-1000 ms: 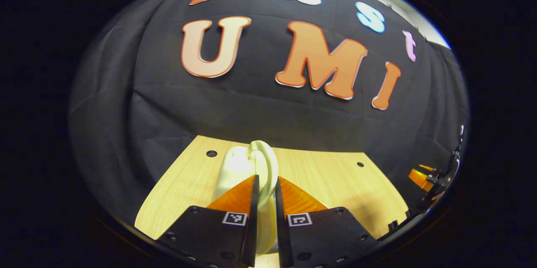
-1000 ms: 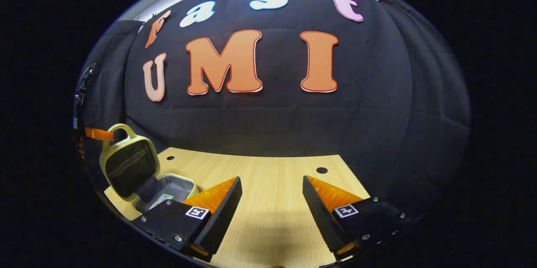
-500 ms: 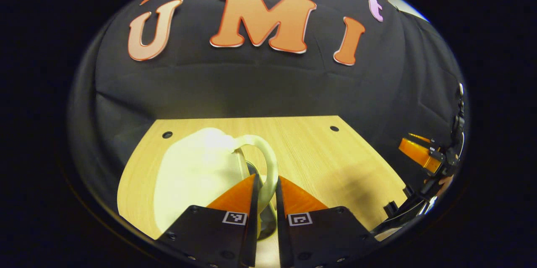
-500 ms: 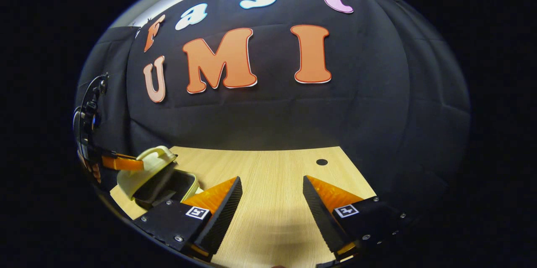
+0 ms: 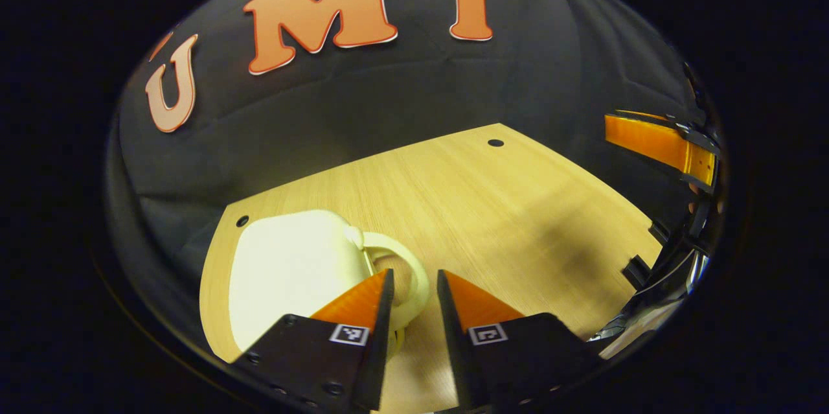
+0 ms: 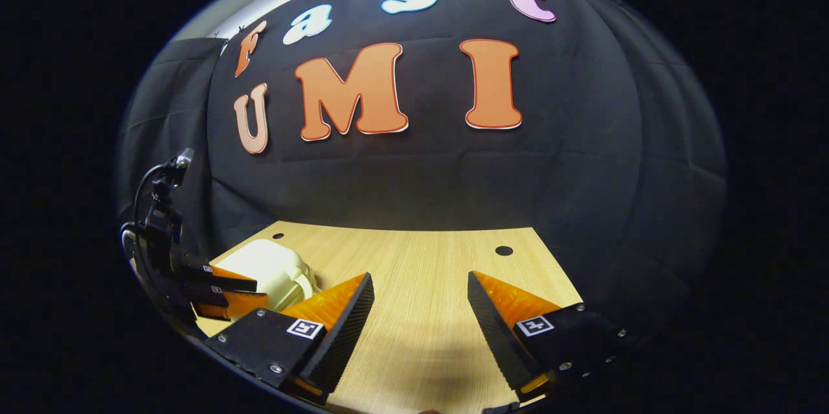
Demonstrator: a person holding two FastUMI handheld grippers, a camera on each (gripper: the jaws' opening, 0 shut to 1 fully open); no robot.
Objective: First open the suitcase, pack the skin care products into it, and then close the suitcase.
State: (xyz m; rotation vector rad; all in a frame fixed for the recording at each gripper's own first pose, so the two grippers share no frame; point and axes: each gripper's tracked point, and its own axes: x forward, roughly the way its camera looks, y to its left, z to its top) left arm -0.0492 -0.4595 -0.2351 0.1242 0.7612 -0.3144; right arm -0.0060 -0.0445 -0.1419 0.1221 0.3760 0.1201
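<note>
My left gripper [image 5: 413, 284] stands released around the pale-yellow hard-shell suitcase's [image 5: 291, 271] stiff loop handle [image 5: 405, 271], my best hold, at six o'clock; right gripper [image 6: 420, 300] gapes empty.

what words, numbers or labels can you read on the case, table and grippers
No readable text anywhere on them.
Cream suitcase: plain, no print shows.
Table: bare wood, none.
Left gripper and right gripper: black-and-white square markers, patterns, not words.
</note>
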